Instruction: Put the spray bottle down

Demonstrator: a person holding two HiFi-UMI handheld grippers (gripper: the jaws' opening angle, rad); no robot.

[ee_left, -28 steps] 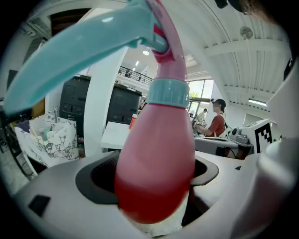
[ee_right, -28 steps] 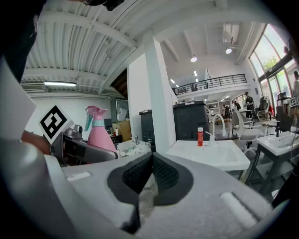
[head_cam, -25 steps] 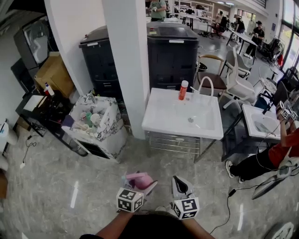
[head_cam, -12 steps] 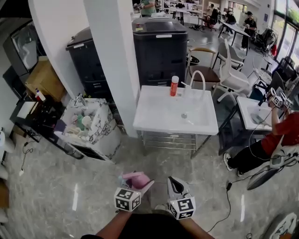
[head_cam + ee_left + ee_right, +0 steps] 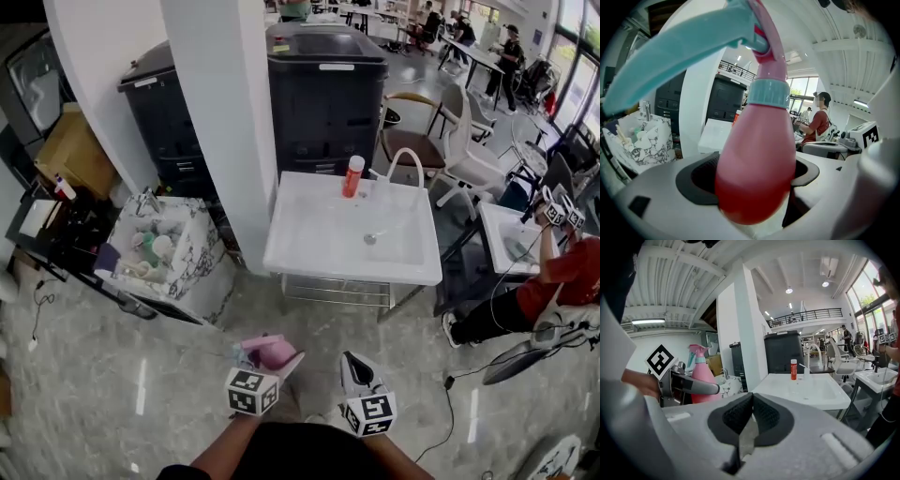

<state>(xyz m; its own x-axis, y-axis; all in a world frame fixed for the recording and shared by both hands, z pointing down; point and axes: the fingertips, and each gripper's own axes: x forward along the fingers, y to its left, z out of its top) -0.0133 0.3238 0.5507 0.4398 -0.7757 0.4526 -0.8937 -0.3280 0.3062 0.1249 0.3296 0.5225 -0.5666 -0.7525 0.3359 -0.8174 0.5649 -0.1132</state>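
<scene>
A pink spray bottle (image 5: 757, 159) with a pale blue trigger head sits upright between the jaws of my left gripper (image 5: 265, 367), which is shut on its belly. The same spray bottle (image 5: 270, 352) shows low in the head view, above the floor, and at the left of the right gripper view, as the bottle (image 5: 703, 378). My right gripper (image 5: 359, 378) hangs just to the right of it, shut with nothing between its pads (image 5: 751, 416). Ahead stands a white sink table (image 5: 319, 248).
An orange bottle (image 5: 352, 176) and a white faucet (image 5: 409, 164) stand at the sink table's far edge. A white pillar (image 5: 220, 122) and a marbled box of clutter (image 5: 155, 246) are to the left. A person in red (image 5: 548, 286) crouches by a second sink on the right.
The head view has swung slightly, so the sink table sits a little nearer and lower. Both grippers keep their places and the bottle stays held.
</scene>
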